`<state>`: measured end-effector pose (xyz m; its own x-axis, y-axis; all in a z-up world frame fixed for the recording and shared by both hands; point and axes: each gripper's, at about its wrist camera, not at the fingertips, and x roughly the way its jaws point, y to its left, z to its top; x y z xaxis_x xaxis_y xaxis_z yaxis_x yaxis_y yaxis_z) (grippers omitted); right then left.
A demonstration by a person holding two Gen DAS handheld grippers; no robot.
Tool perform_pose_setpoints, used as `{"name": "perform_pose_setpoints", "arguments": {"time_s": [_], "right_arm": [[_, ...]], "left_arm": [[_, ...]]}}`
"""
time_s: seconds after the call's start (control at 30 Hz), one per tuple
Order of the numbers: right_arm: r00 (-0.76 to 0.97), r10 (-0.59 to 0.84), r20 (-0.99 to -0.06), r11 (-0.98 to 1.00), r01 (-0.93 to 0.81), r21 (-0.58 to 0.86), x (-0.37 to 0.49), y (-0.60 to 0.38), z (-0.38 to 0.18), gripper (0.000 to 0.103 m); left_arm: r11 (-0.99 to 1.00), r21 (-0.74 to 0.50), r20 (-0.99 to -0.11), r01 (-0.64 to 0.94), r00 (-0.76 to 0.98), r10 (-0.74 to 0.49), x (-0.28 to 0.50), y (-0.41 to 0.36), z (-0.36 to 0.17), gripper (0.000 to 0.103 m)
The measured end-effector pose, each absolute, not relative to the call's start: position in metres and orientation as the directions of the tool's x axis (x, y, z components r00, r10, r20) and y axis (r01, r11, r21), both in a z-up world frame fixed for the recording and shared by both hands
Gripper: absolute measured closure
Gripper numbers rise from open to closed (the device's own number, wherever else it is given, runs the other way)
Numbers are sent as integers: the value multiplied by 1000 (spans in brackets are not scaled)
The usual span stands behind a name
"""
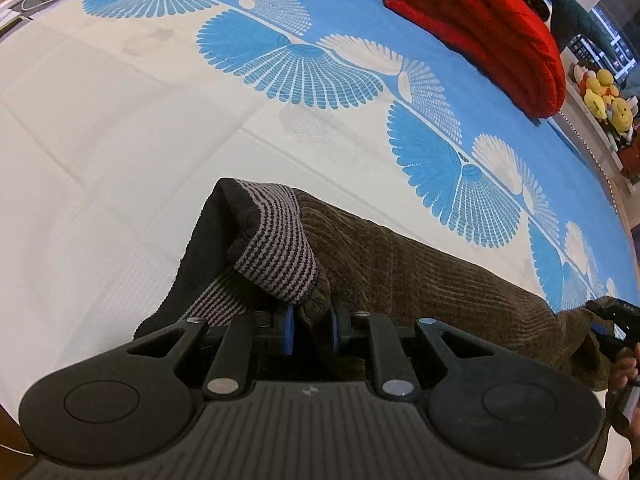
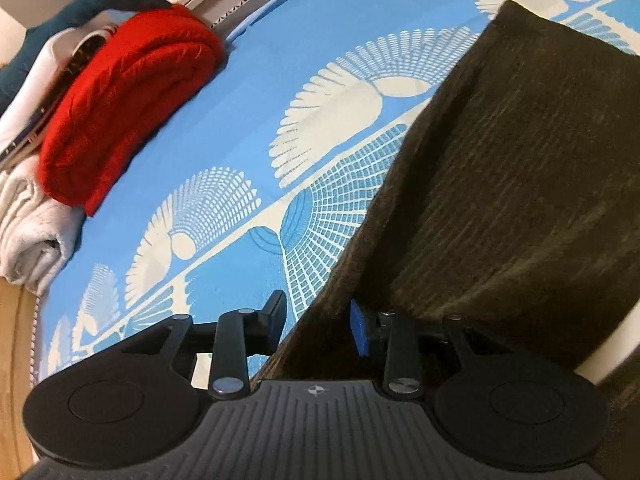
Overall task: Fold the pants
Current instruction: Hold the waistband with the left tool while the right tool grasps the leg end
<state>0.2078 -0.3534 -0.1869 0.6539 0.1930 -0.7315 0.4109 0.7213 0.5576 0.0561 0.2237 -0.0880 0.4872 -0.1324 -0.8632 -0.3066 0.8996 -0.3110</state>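
**Pants position and grip state**

Dark brown ribbed-knit pants spread on bed with blue-and-cream fan-pattern sheet, well apart from folded red knit blanket. Left hand-held gripper closed tight on striped grey-black waistband, lifted off sheet. Right hand-held gripper partly open, straddling pants edge; pads not visibly pressing fabric.

Both views are brightly and evenly lit, with soft, faint shadows under the brown pants and the red blanket. Fisheye distortion bends the bed sheet into a dome and curves its edges. The right wrist view is slightly smeared; the pants' weave there looks streaked.
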Motion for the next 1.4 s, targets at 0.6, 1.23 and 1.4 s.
{"name": "perform_pose_setpoints", "arguments": {"time_s": [0.6,1.23,1.4], "right_arm": [[857,66,-511,824,241,512,11,-363,-62,96],[692,26,-721,961,182,209,-42,-378,-127,77],[670,10,-743,988,107,110,6,-353,-140,68]], "left_arm": [[905,-379,-778,-192,595,-200,4,243,-61,91],[923,-259,-921,-286,362,-146,19,253,-107,63],[923,-235,-934,-304,335,-127,27,247,-112,61]]}}
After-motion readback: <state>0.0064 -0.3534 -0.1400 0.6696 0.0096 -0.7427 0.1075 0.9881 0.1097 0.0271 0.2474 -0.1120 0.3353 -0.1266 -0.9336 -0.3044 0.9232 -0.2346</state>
